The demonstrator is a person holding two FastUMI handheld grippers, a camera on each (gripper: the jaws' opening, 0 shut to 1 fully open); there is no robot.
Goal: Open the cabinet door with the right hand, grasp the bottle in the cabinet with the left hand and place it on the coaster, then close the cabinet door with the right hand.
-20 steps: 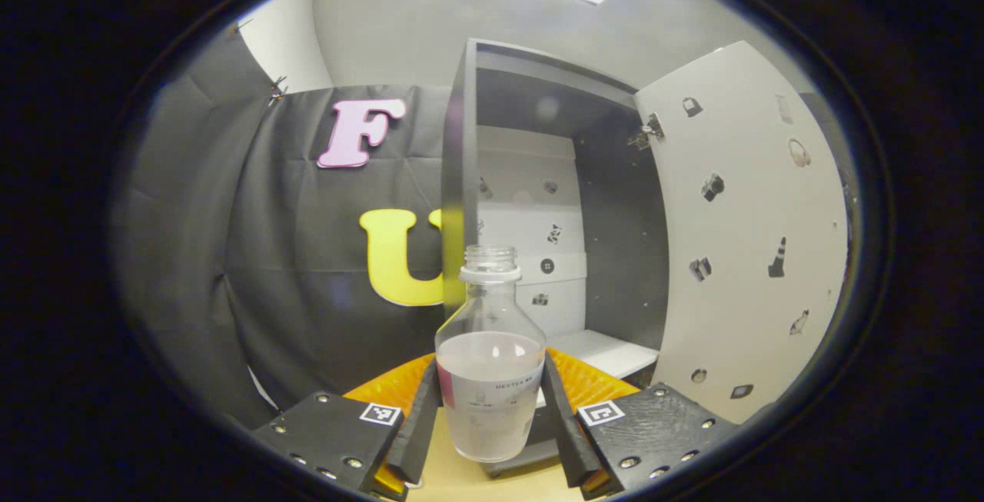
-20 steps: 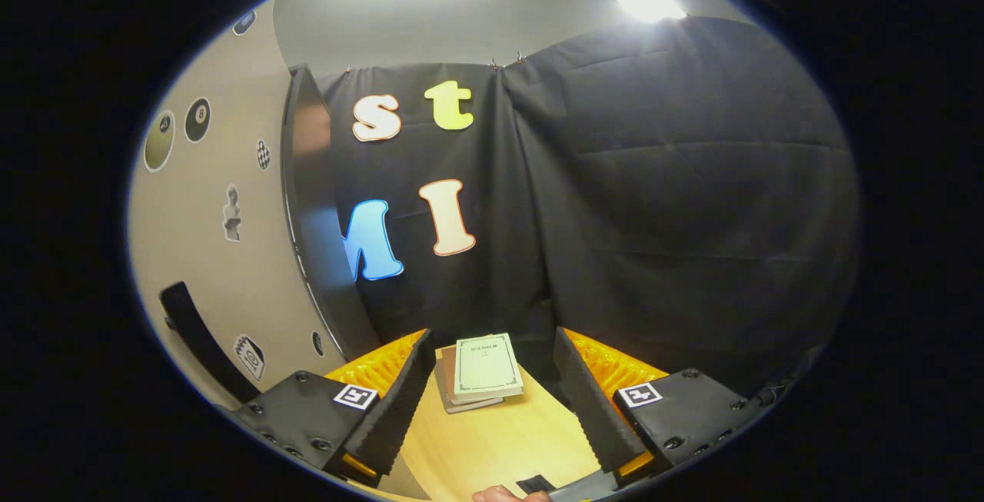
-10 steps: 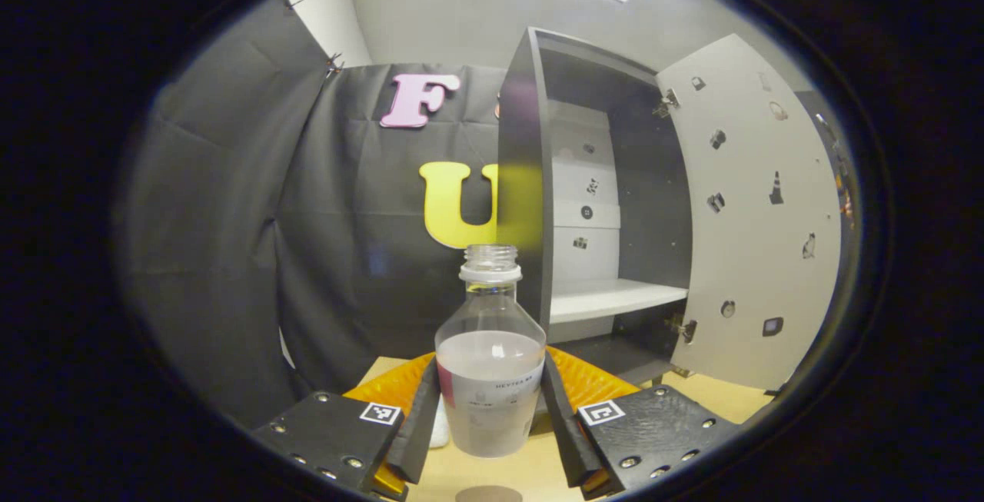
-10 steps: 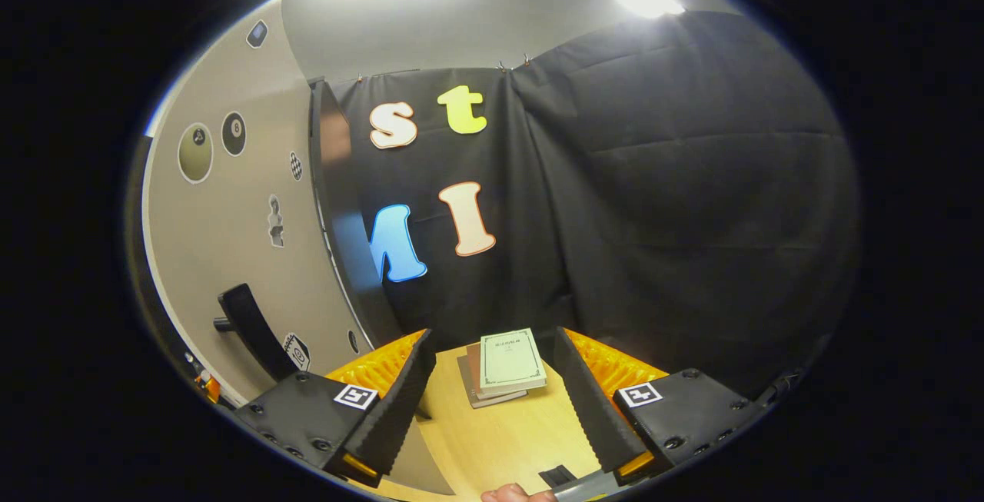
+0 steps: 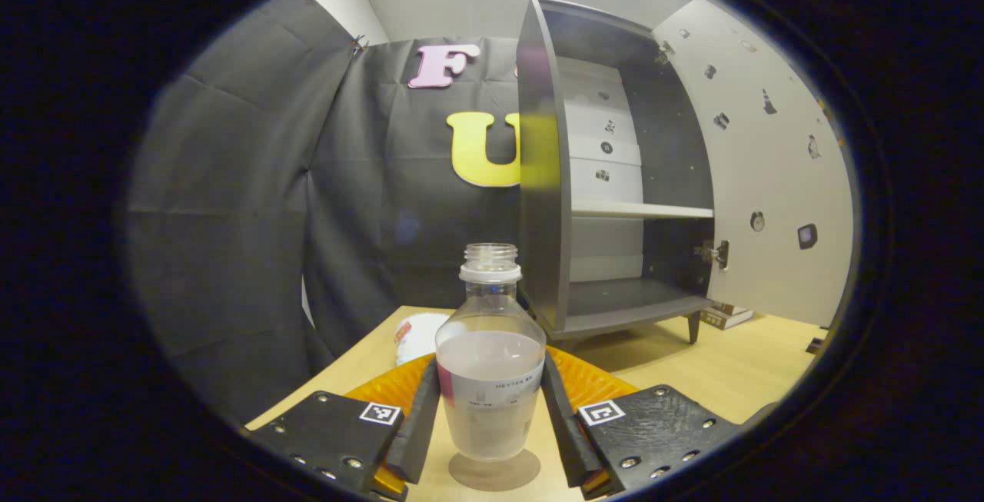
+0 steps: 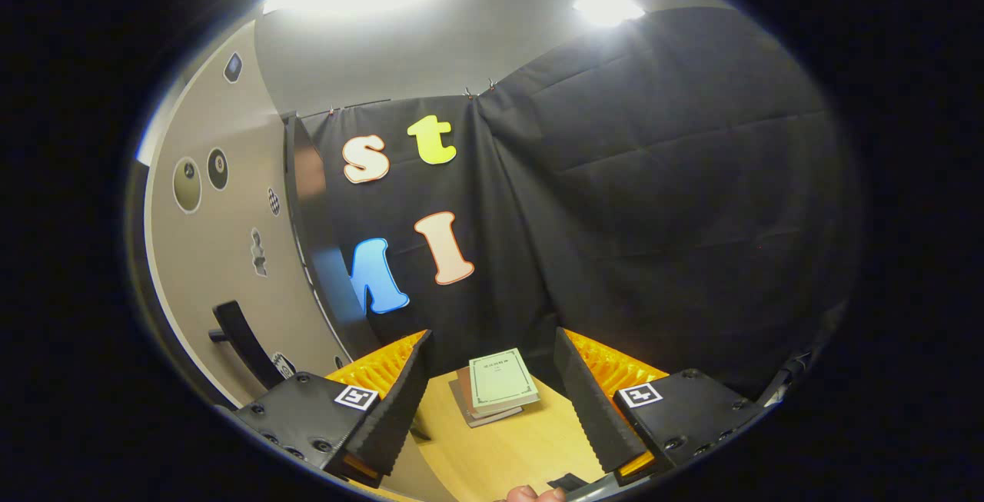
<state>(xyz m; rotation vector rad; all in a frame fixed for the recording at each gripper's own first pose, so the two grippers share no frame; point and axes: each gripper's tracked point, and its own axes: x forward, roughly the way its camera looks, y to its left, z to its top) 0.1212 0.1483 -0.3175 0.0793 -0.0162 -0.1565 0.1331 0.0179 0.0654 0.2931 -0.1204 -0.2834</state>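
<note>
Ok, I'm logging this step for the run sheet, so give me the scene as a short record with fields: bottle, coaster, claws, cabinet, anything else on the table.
bottle: uncapped, part full, upright
coaster: round, under the bottle's base
left claw: shut on the bottle
right claw: open, holding nothing
cabinet: on the table, shelves bare
cabinet door: open
door handle: dark bar
books: small stack on the table

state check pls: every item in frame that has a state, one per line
bottle: uncapped, upright, partly filled, held just above or on the coaster
coaster: flat on the table, under the bottle
cabinet door: wide open
cabinet: shelves bare
left gripper: shut on the bottle
right gripper: open, holding nothing
books: stacked, closed
</note>
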